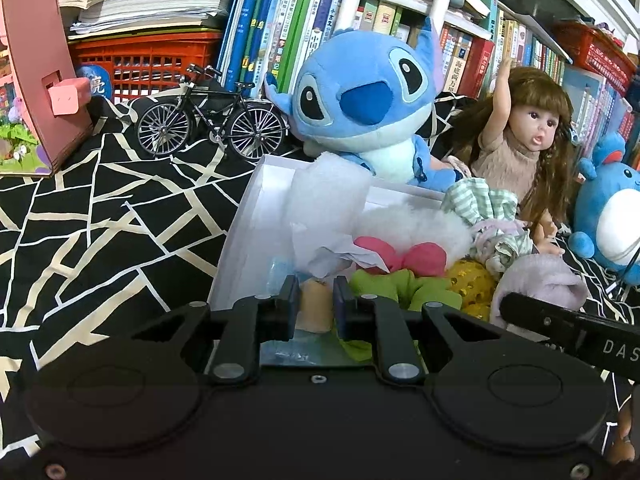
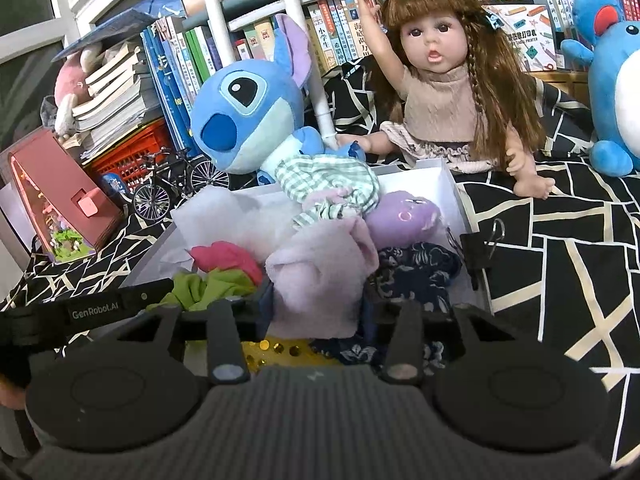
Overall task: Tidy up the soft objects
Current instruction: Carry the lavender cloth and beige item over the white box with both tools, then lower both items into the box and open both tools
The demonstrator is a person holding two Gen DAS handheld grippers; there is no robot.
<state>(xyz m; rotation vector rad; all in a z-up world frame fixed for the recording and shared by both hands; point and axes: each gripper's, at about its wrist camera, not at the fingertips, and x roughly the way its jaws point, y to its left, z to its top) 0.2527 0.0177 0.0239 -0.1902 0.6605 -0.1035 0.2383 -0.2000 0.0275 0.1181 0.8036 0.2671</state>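
I am seeing open patterned cloth [image 1: 100, 216] left of the white box [image 1: 248, 232], clear for moving. My left gripper [image 1: 316, 304] is pinching narrow on a half-hidden peach piece [image 1: 316, 304] at the box's near edge. Right gripper [image 2: 316, 304] is sitting loosely around fluffy lilac cloth [image 2: 320, 272] inside the box.

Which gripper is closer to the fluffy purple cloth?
Right. The right gripper has its fingers on either side of the fluffy purple cloth; the left gripper sits further left, by the green cloth.
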